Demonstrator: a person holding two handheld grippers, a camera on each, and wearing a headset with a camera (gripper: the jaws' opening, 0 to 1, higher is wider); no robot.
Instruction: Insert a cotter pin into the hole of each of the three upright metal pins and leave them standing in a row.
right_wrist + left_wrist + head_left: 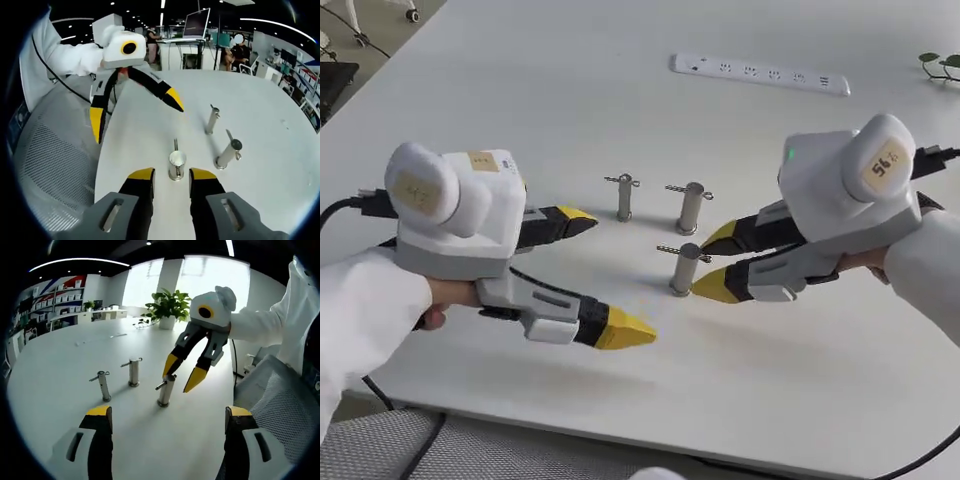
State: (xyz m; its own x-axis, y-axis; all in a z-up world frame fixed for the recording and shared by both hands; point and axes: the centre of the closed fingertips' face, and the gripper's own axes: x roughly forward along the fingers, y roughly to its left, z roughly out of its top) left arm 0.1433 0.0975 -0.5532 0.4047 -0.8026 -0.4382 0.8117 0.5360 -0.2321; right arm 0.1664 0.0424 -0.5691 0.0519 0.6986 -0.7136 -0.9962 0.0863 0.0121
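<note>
Along the bottom edge of the head view, the table (pixel 770 400) ends in a near rim running from lower left to lower right, with a grey mesh chair (pixel 380 445) below it in the bottom left corner. Just above that rim, at lower left, the left gripper (pixel 600 275) hangs over the tabletop with its jaws spread wide and nothing between them; bare white surface lies to its right.

At centre right, the right gripper (pixel 710 263) comes in from the right edge, jaws parted only a little and holding nothing. Its yellow tips are just beside the near pin (pixel 682 270); whether they touch it cannot be told. In the right gripper view this pin stands upright just ahead of the gap between the tips. The near cotter pin (pixel 669 250) sticks out sideways from its top, toward frame left.

Farther up, at centre, the back-left pin (pixel 625 200) and back-right pin (pixel 691 208) stand upright and apart, carrying the back-left cotter pin (pixel 620 181) and back-right cotter pin (pixel 677 188) near their tops. The near pin sits almost directly below the back-right one, so the three form a corner, not a straight line.

Beyond them bare table runs to a white power strip (pixel 760 74) at upper right, well apart from the pins, and to plant leaves (pixel 942 63) at the right edge.
</note>
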